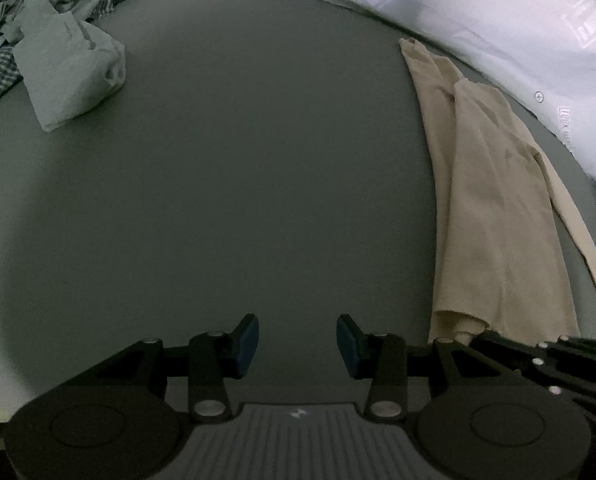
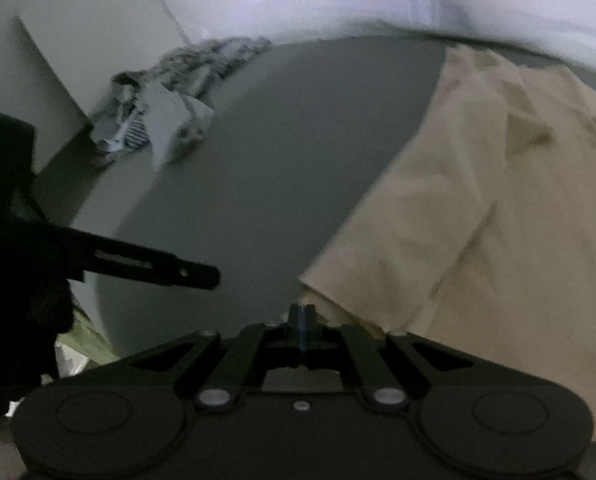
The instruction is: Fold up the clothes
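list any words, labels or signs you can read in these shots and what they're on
White printed sheet, near its right edge in the left wrist view: a line of block letters, too blurred to read for certain.
Same sheet: boxed print patches, too small to read.
Left gripper body: a small white emblem, not letters.
Beige garment, pile of clothes, right gripper: no text visible.

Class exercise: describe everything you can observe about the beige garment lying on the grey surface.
The beige garment looks like soft woven cloth, folded lengthwise into a long strip with layered edges and light creases. It lies flat on the grey surface, beside white printed bedding. The right gripper, shut, sits at its near corner; whether it pinches cloth is unclear.
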